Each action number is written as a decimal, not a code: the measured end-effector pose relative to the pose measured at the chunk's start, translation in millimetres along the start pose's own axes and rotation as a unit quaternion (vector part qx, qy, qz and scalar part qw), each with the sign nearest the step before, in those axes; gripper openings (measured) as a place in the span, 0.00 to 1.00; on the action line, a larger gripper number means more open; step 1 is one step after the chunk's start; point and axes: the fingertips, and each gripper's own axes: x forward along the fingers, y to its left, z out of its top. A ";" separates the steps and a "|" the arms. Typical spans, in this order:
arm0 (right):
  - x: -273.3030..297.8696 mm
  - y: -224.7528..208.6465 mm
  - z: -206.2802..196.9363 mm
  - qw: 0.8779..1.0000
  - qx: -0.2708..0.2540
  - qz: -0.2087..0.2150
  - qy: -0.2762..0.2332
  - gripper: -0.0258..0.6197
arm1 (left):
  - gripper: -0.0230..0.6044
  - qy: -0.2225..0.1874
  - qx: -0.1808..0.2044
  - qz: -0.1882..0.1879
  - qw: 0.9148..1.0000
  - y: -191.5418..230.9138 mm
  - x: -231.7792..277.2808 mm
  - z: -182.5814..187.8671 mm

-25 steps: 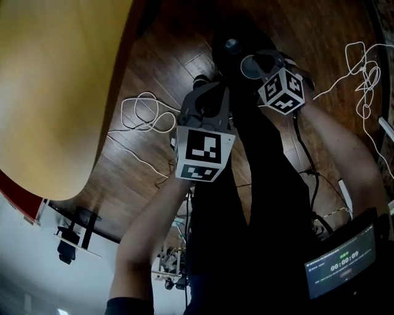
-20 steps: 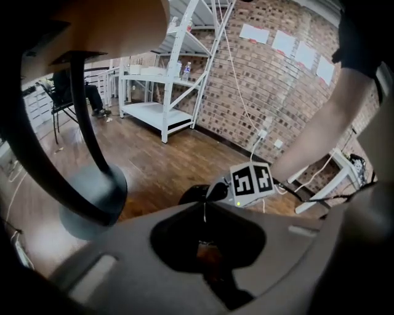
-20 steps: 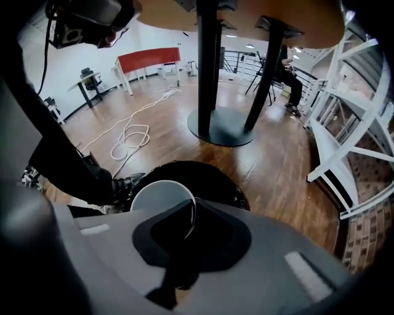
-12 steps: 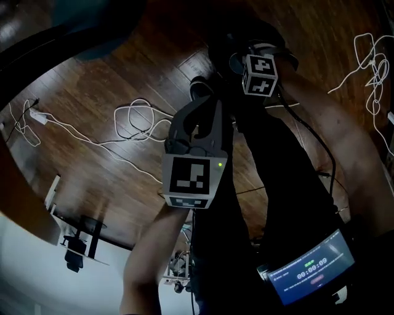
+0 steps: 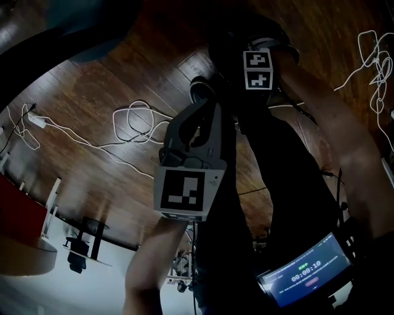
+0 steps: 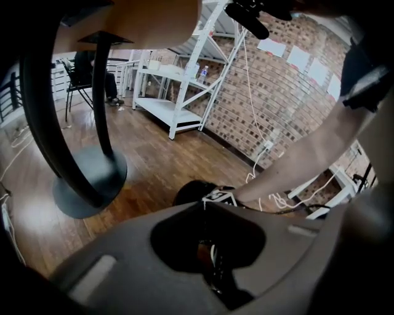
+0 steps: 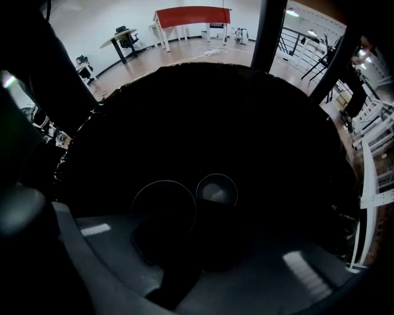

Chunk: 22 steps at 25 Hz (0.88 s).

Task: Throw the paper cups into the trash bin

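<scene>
The left gripper (image 6: pixel 206 206) is held over the dark brown wood-plank floor (image 5: pixel 111 74), with its grey jaws closed tip to tip and nothing between them. The right gripper (image 7: pixel 192 212) is pointed down into the black-lined round trash bin (image 7: pixel 184 111) with its jaws drawn together. The pale-rimmed paper cup (image 7: pixel 161 203) is seen right at the tips, inside the bin's mouth, and appears pinched by its rim. A second paper cup (image 7: pixel 217 191), with its bottom lit, is seen just beside it; whether it is gripped or lying in the bin cannot be told.

Looped white cables (image 5: pixel 138 120) are laid on the planks beside the person's black trousers (image 5: pixel 246 203). A black round pedestal base (image 6: pixel 86 178) is set on the floor near the left gripper. Farther off, white metal shelving (image 6: pixel 178 92) is placed against a red brick wall (image 6: pixel 289 104) with white paper sheets (image 6: pixel 298 58) fixed to it. Past the bin's rim, a red-topped table (image 7: pixel 191 15) and a black office chair (image 7: pixel 126 34) are seen by a white wall.

The bin's inside is too dark to read, and the right jaw tips are lost against it. In the head view those jaws are hidden under the marker cube.

A timer, 00:00:10, is shown on a small dark screen (image 5: pixel 305 277); its smaller lines and the wall sheets' print cannot be read.
</scene>
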 end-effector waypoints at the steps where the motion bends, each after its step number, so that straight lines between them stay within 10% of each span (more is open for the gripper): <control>1: 1.4 -0.4 0.0 1.000 0.001 0.000 0.001 0.09 | 0.05 -0.002 -0.004 -0.002 1.000 -0.7 1.5 2.5; 11: 23.8 1.1 -2.2 0.995 -0.088 -0.034 0.039 0.14 | 0.05 -0.012 -0.021 -0.007 1.000 -7.0 9.6 1.0; 22: -18.2 -21.6 4.9 0.997 0.068 -0.036 -0.018 0.30 | 0.05 -0.022 -0.026 0.004 0.999 -8.2 -1.7 8.4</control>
